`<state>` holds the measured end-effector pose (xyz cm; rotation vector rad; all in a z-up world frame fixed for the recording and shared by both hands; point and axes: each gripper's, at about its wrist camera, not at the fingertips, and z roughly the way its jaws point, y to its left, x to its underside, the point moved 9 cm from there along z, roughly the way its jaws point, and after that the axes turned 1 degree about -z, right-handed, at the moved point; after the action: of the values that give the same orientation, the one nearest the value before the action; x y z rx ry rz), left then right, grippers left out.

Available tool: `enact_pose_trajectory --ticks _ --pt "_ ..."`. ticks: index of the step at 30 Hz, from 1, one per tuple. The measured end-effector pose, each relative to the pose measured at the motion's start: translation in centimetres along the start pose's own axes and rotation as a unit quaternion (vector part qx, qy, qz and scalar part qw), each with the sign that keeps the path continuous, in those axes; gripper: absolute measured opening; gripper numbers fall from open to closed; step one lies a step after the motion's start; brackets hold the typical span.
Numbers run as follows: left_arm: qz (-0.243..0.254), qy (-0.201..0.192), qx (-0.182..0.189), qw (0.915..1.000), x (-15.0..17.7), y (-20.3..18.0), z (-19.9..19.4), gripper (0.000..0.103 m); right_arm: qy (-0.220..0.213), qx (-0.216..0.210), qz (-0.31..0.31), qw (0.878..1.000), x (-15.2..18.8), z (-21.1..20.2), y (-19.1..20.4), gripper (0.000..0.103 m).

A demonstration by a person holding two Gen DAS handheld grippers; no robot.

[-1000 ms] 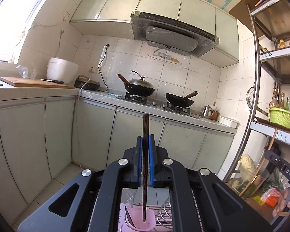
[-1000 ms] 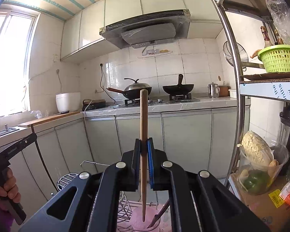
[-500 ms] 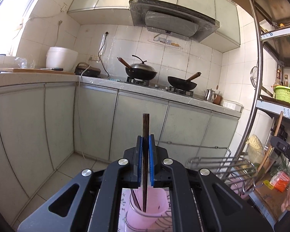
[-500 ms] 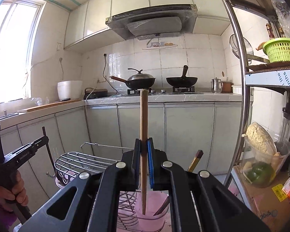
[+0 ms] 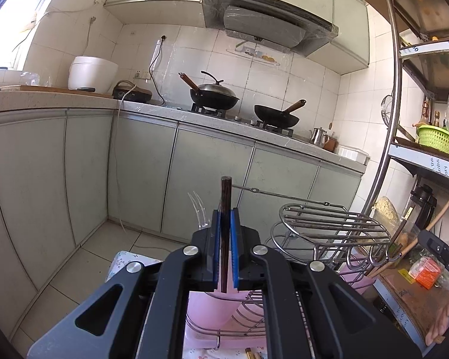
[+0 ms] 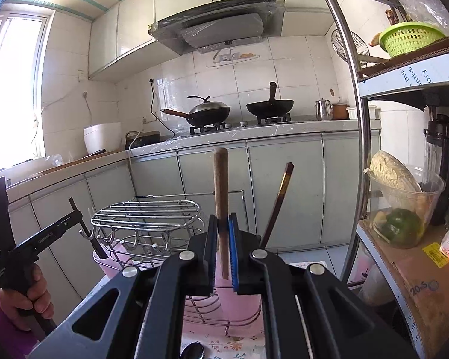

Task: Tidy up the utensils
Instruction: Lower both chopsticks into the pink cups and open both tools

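Note:
My left gripper is shut on a dark wooden chopstick, held upright over a pink cup in a wire rack. A clear plastic fork stands in that cup. My right gripper is shut on a light wooden handle, upright over another pink cup in the same rack. A dark chopstick with a gold band leans in that cup. The left gripper also shows in the right wrist view.
The rack stands on a floral cloth with a spoon on it. A metal shelf with a green basket, a blender and vegetables stands at the right. Counters and a stove with woks lie behind.
Both grippers have dropped lower toward the rack with their sticks. The pink cups and the rack have come up into view, and the sticks' lower ends now sit in the cups.

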<state>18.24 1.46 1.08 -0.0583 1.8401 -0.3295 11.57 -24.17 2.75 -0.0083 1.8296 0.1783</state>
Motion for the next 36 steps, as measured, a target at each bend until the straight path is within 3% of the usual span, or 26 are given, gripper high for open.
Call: enact_pose_trajectory --ticks 16,24,36 --pt "0.000 0.021 -0.007 0.9998 0.2 0.0 1.1 0.005 0.054 0.020 0.028 0.998 -0.7 4.3 -5.1 0.009" --pt "-0.015 0.048 -0.015 0.9986 0.4 0.6 2.4 0.005 0.084 0.001 0.012 0.996 -1.0 8.2 -5.0 0.009" --pt "-0.052 0.100 -0.021 0.9934 1.9 2.1 4.0 0.006 0.116 -0.012 0.010 0.993 1.3 8.3 -4.1 0.008"
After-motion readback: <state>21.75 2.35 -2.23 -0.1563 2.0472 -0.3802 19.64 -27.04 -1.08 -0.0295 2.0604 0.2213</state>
